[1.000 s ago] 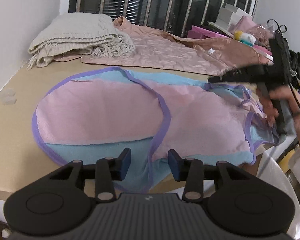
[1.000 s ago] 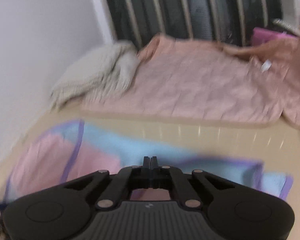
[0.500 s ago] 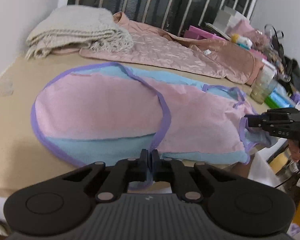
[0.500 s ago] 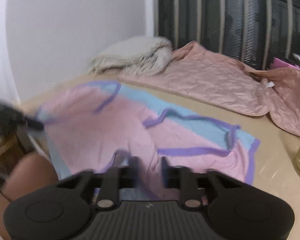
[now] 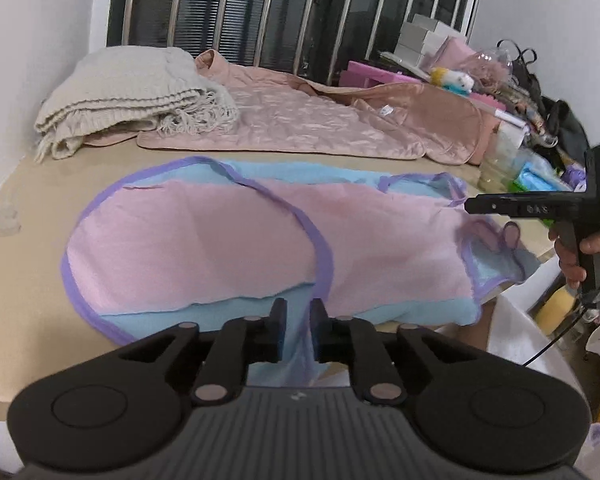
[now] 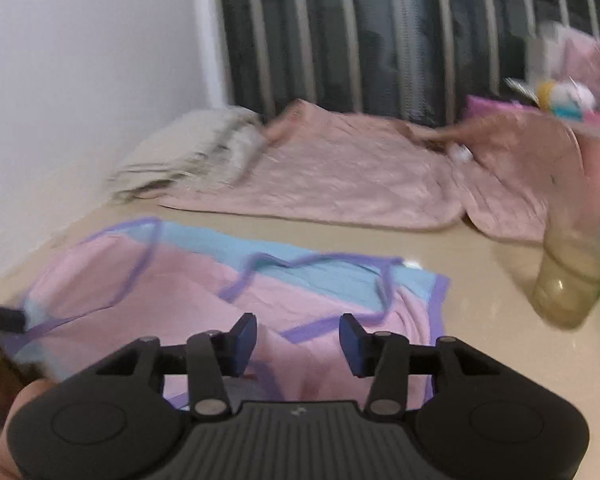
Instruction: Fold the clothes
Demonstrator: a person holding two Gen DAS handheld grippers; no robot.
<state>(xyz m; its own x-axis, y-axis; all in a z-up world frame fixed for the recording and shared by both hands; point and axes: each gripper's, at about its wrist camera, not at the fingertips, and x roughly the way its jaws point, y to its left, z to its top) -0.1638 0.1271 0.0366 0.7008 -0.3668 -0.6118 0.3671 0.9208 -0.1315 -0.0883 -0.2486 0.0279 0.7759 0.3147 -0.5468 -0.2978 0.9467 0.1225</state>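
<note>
We see a garment (image 5: 204,248) in pale pink and light blue panels, every edge piped in purple. The table (image 5: 24,304) beneath it is plain beige. Behind lies a dusty-pink quilted cover (image 5: 312,128) with a faint stitched leaf pattern, and beside it a cream ribbed knit blanket (image 5: 132,96) with a fringe. Both grippers are matt black: the left gripper (image 5: 298,330) and the right gripper (image 6: 298,340), whose fingers (image 6: 246,338) carry dark blue pads. The window bars (image 5: 312,12) run silver against dark slats. The cup (image 6: 568,280) is clear and yellowish.
</note>
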